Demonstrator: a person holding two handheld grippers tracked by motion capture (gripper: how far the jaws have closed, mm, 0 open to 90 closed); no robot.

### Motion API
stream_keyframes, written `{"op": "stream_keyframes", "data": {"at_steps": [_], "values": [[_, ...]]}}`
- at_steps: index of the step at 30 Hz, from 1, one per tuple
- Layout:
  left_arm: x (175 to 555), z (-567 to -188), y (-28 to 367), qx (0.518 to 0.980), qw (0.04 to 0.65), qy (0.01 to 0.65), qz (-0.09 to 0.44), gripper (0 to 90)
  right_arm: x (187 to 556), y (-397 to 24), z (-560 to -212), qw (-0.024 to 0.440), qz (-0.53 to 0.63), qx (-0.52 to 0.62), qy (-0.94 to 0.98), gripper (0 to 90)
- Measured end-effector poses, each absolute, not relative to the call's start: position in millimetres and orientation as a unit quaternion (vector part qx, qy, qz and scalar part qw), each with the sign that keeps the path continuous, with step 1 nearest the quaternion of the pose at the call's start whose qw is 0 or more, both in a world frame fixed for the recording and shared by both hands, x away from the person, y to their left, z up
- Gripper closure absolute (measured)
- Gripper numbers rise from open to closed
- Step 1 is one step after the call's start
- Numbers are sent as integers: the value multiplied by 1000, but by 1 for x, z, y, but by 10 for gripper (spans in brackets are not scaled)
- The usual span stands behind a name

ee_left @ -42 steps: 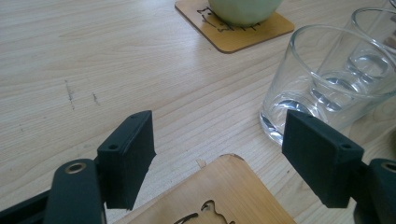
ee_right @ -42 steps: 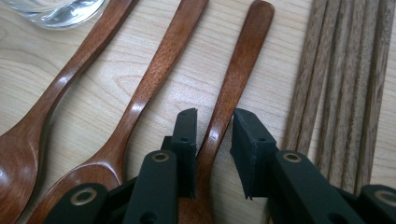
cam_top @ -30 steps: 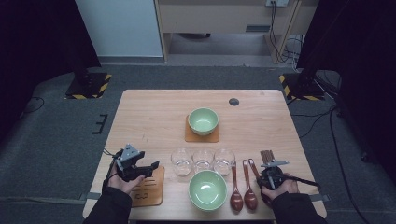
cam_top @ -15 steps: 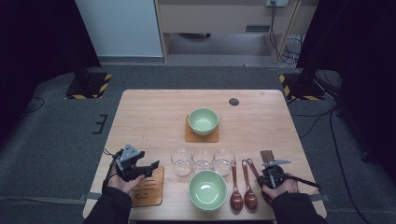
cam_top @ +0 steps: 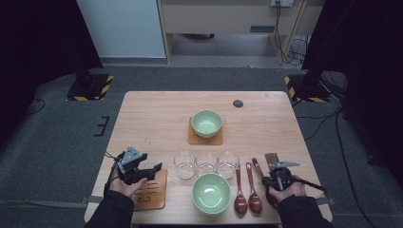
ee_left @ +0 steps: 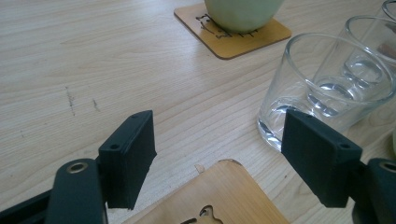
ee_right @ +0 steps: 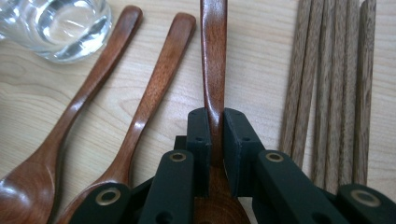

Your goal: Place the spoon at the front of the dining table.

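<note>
A wooden desk (cam_top: 157,118) on grey carpet. Left of the near bowl (cam_top: 211,193), the left gripper (ee_left: 219,154) hangs spread and empty. Right of the bowl, the right gripper (ee_right: 216,140) pinches 1 spoon (ee_right: 213,51), handle pointing away, between its fingers (ee_right: 238,149).

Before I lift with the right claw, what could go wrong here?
The right claw pinches one wooden spoon edge-on at its narrow handle, so the spoon may twist or slip out. Two more spoons and the chopsticks lie close either side; a sideways swing could scatter them. The nearest glass could be knocked too.
</note>
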State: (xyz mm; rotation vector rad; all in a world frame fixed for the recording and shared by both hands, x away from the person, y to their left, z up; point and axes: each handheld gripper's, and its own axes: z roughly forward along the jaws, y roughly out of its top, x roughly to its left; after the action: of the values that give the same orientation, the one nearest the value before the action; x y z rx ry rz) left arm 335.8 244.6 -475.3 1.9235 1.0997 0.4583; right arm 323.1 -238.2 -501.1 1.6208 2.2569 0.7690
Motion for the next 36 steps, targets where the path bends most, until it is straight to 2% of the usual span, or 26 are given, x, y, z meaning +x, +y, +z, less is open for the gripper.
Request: {"op": "stream_keyframes", "data": {"at_steps": [23,30,36], "values": [[333,-469,242,756,457,430,184,264,325,-245,-493,137,339,539,759,817],[331,-460,237,733,495,430,180,265,325,-246,-493,137,346,533,760,817],[334,-441,216,712,543,412,168,263,324,-246,-494,136,344,532,761,817]]}}
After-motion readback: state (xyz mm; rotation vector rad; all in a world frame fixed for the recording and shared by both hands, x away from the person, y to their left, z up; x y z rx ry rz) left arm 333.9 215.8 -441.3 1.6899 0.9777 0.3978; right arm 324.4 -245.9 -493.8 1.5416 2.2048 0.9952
